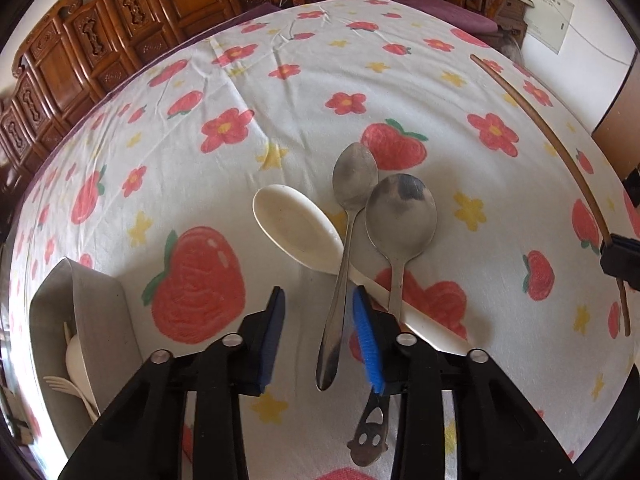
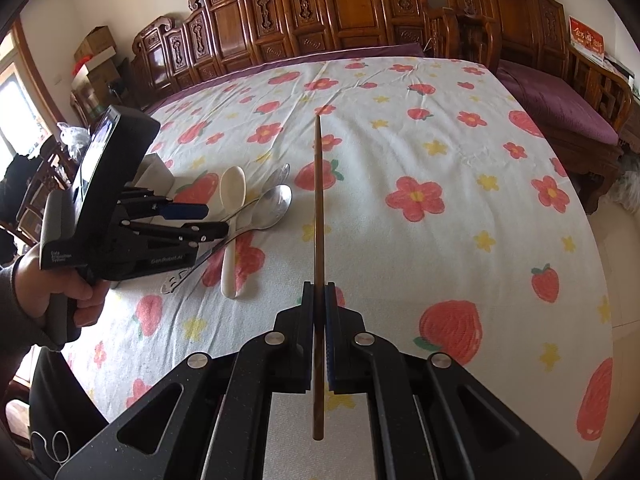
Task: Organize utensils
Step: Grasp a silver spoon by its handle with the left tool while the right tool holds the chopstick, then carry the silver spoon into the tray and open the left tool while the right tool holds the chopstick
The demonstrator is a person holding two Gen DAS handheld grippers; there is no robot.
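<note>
Slim steel spoon: flat on the strawberry sheet, bowl pointing away, handle running straight back between the left gripper jaws. Crosses over the white spoon, sits just beside the big steel spoon. Long axis roughly in line with the jaws, handle hugging the ribbed blue pad, clear gap to the other pad. So partly open, nothing pinched yet. Right gripper well off to the side, clamped on a brown chopstick. Probably just a plain squeeze next, then over to the grey bin.
</note>
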